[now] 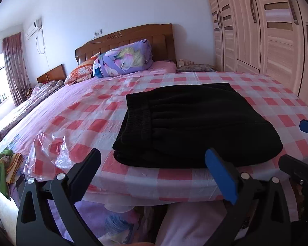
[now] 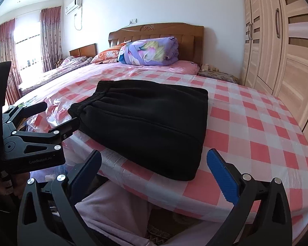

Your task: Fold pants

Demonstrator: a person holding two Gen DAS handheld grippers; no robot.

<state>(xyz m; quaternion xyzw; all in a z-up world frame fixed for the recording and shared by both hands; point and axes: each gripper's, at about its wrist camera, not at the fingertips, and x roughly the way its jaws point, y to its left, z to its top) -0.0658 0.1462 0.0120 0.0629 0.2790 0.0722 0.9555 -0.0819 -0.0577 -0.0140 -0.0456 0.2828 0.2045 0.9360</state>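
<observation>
Black pants (image 1: 195, 123) lie folded into a thick rectangle on the pink checked bed sheet (image 1: 174, 176), close to the near edge; their elastic waistband (image 2: 92, 98) is on the left side. My left gripper (image 1: 154, 152) hangs open just in front of the fold's near left corner, holding nothing. My right gripper (image 2: 154, 153) is open too, in front of the near right corner of the pants (image 2: 145, 123). Each gripper shows in the other's view: the left gripper (image 2: 57, 112) beside the waistband, the right gripper (image 1: 297, 143) at the far right.
A crumpled clear plastic bag (image 1: 51, 149) lies left of the pants. A folded purple quilt (image 1: 125, 59) and pillows sit by the wooden headboard (image 2: 156, 32). A wardrobe (image 2: 281, 47) runs along the right. A person's leg (image 2: 113, 215) stands against the bed edge.
</observation>
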